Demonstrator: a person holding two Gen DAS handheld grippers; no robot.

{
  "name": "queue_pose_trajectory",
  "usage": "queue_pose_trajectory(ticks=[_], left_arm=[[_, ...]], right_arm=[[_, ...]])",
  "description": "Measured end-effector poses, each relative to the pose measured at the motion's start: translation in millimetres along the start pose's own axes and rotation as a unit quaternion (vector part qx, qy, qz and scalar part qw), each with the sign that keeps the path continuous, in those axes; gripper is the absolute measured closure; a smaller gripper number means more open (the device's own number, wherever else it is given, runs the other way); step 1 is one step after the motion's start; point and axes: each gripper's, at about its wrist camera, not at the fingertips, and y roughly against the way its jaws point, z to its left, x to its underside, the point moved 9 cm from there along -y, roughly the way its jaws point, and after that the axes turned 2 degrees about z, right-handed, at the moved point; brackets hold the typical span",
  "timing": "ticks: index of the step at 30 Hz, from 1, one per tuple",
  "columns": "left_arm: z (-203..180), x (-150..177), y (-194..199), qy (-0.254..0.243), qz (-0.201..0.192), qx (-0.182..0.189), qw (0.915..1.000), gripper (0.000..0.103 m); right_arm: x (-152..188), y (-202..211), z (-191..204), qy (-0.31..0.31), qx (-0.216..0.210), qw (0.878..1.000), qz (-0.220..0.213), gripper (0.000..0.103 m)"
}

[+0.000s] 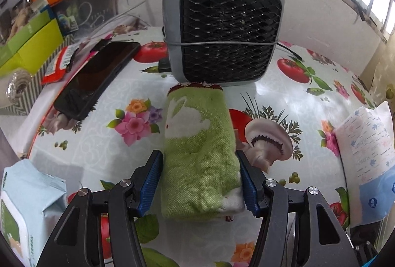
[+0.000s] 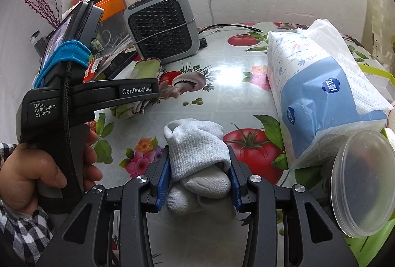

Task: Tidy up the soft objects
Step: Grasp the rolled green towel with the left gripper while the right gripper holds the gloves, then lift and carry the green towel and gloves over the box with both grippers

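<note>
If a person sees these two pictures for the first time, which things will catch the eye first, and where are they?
First, the green sock with a white rabbit, lying between the fingers of the left gripper, just in front of the grey fan heater. Next, the white sock bundle clamped in the right gripper, with the big tissue pack to its right on the bright tablecloth.
</note>
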Motion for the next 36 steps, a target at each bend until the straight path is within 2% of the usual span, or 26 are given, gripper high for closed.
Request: queue_pose_trajectory(ticks=[2,10,17,20,24,36], left_arm=[[0.7,-0.3,0.6,0.0,-0.003,-0.002,1.0,0.053],[4.6,2.0,4.6,0.005,-0.007,-0.005,0.9999,0.059],[5.7,11.2,14.0,0.003,-0.011,-0.006,0.9999,0.059],[3.7,18.9,18.7,0.004,-0.008,0.006,0.9999,0.059],[3.4,29.5,31.1,-0.007,-0.017,-0.002,0.9998,0.059],[-0.6,54.3,66.1,-0.016,-0.029,0.014,0.9993,0.059]], right_arm=[[-0.1,0.1,0.0,0.0,0.0,1.0,0.0,0.062],[1.0,-0.9,-0.5,-0.001,0.0,1.0,0.001,0.061],[0.9,-1.3,-0.3,-0.001,0.0,1.0,0.0,0.061],[1.3,-1.1,-1.0,0.0,0.002,1.0,0.0,0.061],[3.5,2.5,0.2,0.004,0.006,1.0,0.002,0.061],[8.0,17.5,2.0,0.016,0.018,1.0,-0.002,0.062]])
